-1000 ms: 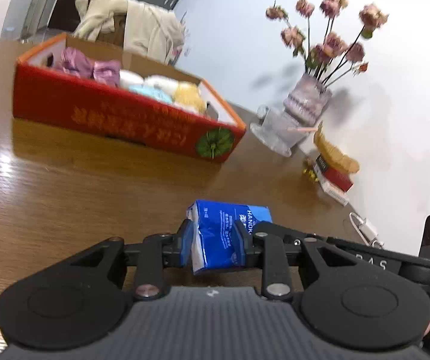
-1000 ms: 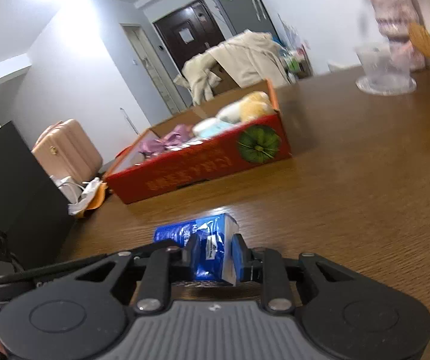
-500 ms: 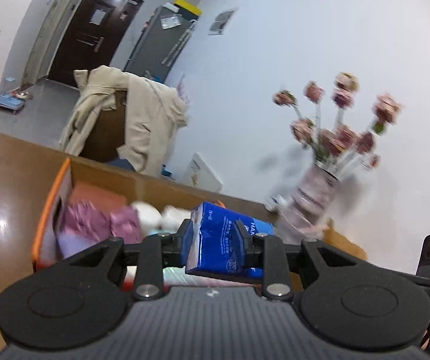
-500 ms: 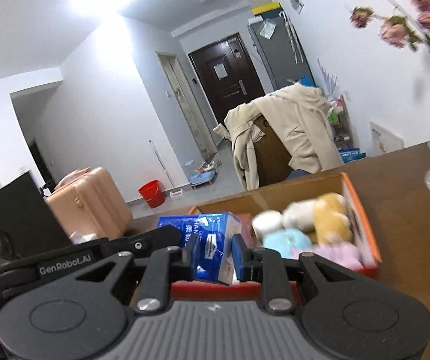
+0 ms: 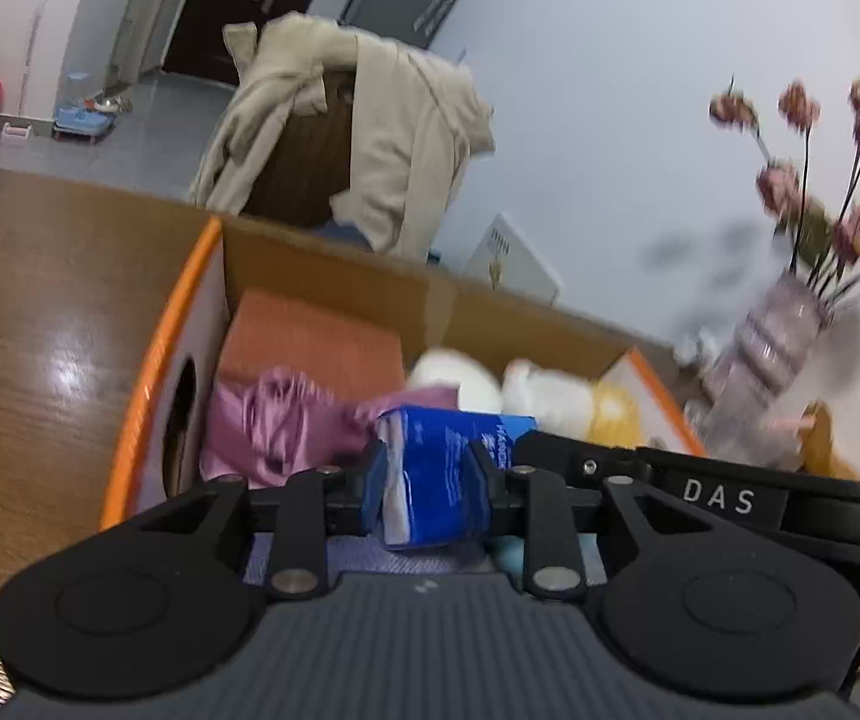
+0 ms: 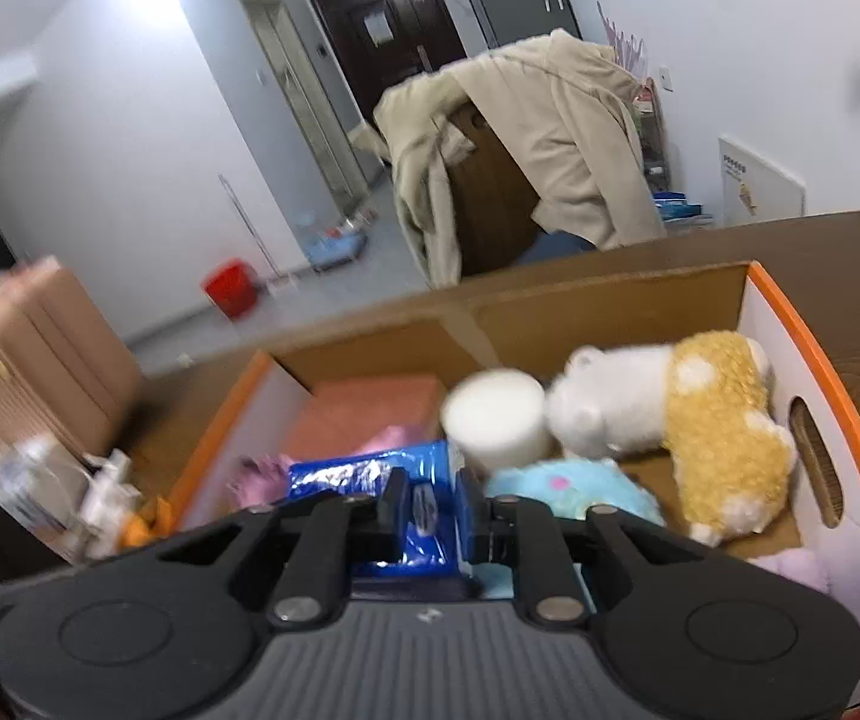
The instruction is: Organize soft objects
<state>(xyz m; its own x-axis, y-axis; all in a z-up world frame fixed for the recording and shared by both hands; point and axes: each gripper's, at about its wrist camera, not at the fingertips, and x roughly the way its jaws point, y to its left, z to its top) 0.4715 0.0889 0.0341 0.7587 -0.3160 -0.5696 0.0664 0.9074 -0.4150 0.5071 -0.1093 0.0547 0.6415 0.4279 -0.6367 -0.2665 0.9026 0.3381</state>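
Observation:
My left gripper (image 5: pixel 426 474) is shut on one end of a blue tissue pack (image 5: pixel 442 462). My right gripper (image 6: pixel 430 510) is shut on the other end of the same pack (image 6: pixel 363 474). Both hold it over the open orange-rimmed cardboard box (image 5: pixel 147 372), which also shows in the right wrist view (image 6: pixel 826 360). Inside the box lie a purple cloth (image 5: pixel 273 414), a white and yellow plush toy (image 6: pixel 688 408), a white roll (image 6: pixel 496 420), a light blue plush (image 6: pixel 574 480) and an orange-brown block (image 6: pixel 369 414).
The box sits on a brown wooden table (image 5: pixel 39 300). A vase of dried pink flowers (image 5: pixel 778 348) stands at the right beyond the box. A chair with a beige coat (image 6: pixel 526 138) is behind the table. A pink suitcase (image 6: pixel 39 354) stands at the left.
Both grippers lifted the tissue pack off the table and carried it forward over the box. The box is now directly below and its contents fill the views.

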